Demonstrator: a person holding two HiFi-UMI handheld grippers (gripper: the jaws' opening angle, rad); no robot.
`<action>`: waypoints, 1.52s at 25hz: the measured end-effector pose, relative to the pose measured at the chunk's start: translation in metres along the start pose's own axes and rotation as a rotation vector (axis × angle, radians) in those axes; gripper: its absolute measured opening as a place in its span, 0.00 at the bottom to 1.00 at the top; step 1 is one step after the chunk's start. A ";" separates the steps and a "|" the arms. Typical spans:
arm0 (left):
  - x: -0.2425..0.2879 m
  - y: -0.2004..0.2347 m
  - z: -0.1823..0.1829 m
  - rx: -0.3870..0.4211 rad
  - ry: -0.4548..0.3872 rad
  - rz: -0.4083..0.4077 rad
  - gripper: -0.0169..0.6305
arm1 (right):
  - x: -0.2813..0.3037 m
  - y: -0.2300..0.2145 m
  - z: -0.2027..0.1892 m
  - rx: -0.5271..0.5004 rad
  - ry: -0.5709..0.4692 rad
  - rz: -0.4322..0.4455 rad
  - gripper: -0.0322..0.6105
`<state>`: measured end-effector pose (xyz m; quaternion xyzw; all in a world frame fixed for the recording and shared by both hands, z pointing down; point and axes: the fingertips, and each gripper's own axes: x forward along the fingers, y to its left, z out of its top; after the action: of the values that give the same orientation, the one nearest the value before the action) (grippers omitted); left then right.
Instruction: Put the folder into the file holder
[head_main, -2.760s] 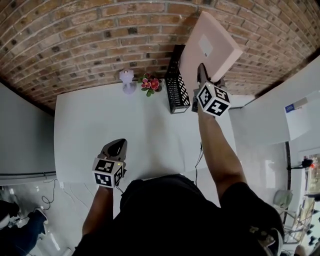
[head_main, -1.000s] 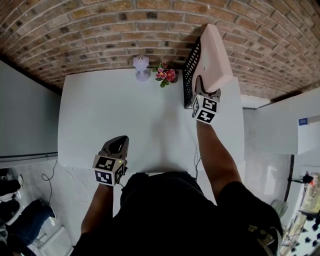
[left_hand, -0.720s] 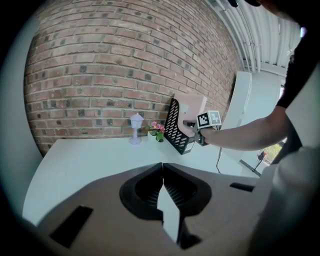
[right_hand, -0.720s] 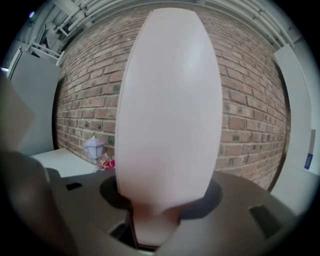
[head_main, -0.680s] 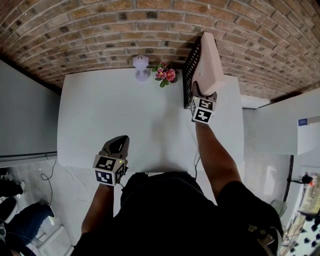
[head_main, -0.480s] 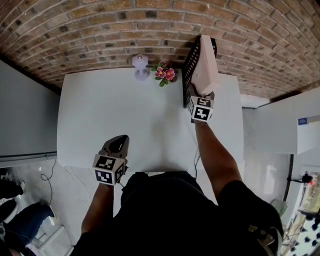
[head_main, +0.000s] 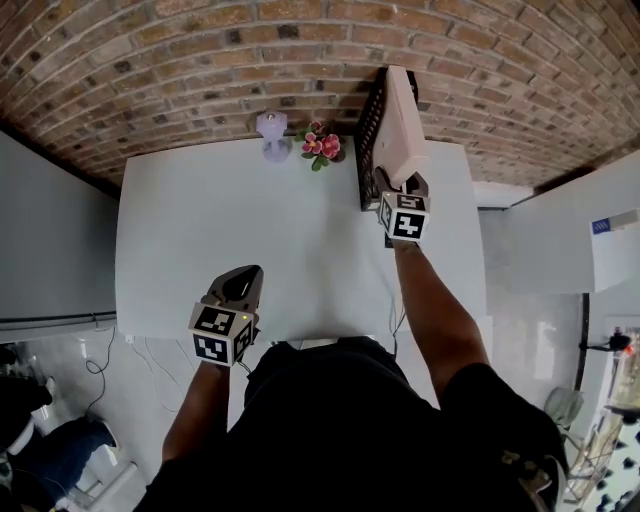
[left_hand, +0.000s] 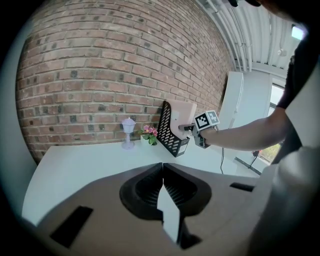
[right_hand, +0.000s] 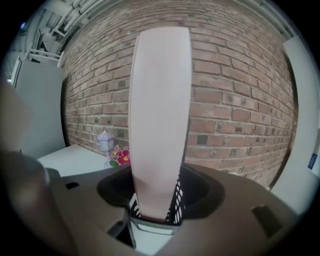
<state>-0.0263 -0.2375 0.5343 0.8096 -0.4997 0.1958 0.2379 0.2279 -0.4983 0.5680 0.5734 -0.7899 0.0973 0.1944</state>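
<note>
The folder is a plain pale pink slab with no readable print. It stands upright on its narrow edge inside the black mesh file holder. The holder sits at the far right of the white counter, against the brick wall.

A small white label is on the holder's front end, seen from your left claw's view, but its writing is too small to read. A blue-and-white sign off the counter to the right is equally unreadable. The marker cube on each claw carries only black-and-white squares.

Your right arm is stretched forward over the counter with the forearm bare. Your right claw sits at the holder's near end and tips slightly downward. Its jaws have just been opening and now stand wide. The folder's edge rises between them, with a gap on either side, so it is released.

Your left arm is bent close to your body. Your left claw is over the counter's near edge, clenched on nothing, its jaws meeting along one line.
</note>
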 end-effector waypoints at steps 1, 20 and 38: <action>-0.001 -0.001 0.001 0.003 -0.003 -0.004 0.03 | -0.007 -0.001 0.001 0.015 -0.003 0.003 0.45; -0.004 -0.043 0.058 0.105 -0.145 -0.116 0.03 | -0.183 0.097 0.016 0.139 -0.010 0.425 0.35; -0.013 -0.067 0.069 0.174 -0.171 -0.171 0.03 | -0.238 0.130 0.024 0.067 -0.087 0.519 0.06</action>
<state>0.0346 -0.2427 0.4584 0.8806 -0.4283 0.1477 0.1389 0.1644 -0.2590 0.4553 0.3613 -0.9145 0.1451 0.1097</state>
